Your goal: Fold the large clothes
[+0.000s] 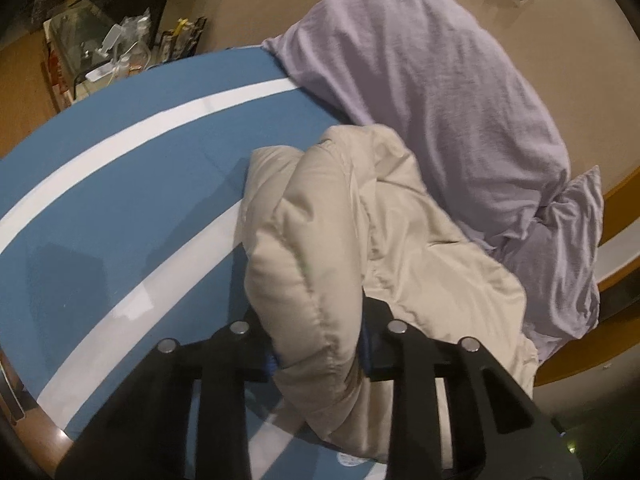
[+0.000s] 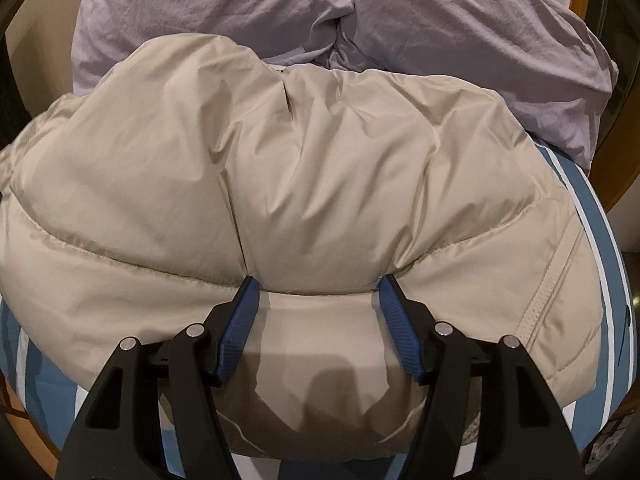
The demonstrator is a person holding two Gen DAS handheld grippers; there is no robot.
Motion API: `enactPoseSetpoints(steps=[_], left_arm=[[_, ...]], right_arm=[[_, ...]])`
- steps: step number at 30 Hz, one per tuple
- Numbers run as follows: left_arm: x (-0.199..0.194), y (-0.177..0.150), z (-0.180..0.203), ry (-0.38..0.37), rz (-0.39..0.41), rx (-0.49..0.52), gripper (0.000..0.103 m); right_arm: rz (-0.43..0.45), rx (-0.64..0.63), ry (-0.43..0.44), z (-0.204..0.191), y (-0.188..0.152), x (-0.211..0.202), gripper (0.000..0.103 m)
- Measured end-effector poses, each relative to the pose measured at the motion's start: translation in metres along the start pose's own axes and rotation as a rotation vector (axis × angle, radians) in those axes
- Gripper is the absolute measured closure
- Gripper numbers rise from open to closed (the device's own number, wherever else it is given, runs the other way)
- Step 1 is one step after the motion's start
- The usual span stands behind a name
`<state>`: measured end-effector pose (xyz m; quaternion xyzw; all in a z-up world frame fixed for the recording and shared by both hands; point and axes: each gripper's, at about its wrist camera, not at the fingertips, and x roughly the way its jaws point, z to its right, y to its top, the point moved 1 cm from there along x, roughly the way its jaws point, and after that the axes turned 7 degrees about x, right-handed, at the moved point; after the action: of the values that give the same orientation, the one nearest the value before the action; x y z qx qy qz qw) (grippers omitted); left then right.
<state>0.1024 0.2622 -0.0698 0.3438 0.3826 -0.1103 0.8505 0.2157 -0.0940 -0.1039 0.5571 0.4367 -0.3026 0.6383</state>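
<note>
Your left wrist camera looks down over a blue mat with broad white stripes [image 1: 132,184] and past its edge to a cluttered side shelf with clear plastic boxes and packets [image 1: 108,52], which your right camera does not show. The beige quilted puffer jacket [image 1: 340,240] lies bunched on the mat's right part, and behind it sits a heap of pale lilac crumpled fabric [image 1: 440,80], touching the jacket's far edge.

Your right wrist camera sits much closer, so the same jacket [image 2: 300,168] fills nearly the whole view, with stitched seams and a flat placket strip along its right side. The lilac fabric [image 2: 460,28] is bunched beyond it, and only slivers of the striped mat [image 2: 580,216] show at the sides.

Your left gripper [image 1: 320,354] is pinching a thick padded roll of the jacket: the fabric bulges up between the black jaws and hides most of the blue pads.

Your right gripper [image 2: 318,300] stands spread fairly wide. Its ribbed blue pads [image 2: 400,328] are in plain view, with the tips pushed into the jacket's puffy surface and a swell of fabric sitting between them, not squeezed.
</note>
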Motion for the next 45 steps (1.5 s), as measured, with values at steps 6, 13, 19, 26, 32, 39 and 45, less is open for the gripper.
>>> enactPoseSetpoints(steps=[6,13,19,26,32,39,45], left_arm=[[-0.023,0.009,0.032,-0.091,0.053,0.051,0.077],[-0.053,0.013,0.1,-0.247,0.107,0.178,0.077],[-0.068,-0.001,0.169,-0.366,0.105,0.323,0.077],[-0.063,-0.026,0.234,-0.435,0.06,0.46,0.077],[-0.054,-0.049,0.267,-0.478,0.003,0.531,0.077],[-0.038,-0.081,0.306,-0.52,-0.068,0.611,0.077],[-0.017,-0.114,0.338,-0.541,-0.147,0.68,0.077]], right_arm=[[-0.009,-0.014,-0.006,0.0,0.001,0.003,0.039],[-0.019,-0.018,0.004,0.002,0.003,0.005,0.039],[-0.022,-0.021,0.018,0.005,0.005,0.007,0.039],[-0.019,-0.002,0.062,0.017,0.004,-0.001,0.039],[0.013,0.052,0.07,0.042,0.004,-0.019,0.039],[0.056,0.136,0.006,0.088,-0.002,-0.039,0.039],[0.071,0.223,-0.052,0.129,-0.01,-0.047,0.039]])
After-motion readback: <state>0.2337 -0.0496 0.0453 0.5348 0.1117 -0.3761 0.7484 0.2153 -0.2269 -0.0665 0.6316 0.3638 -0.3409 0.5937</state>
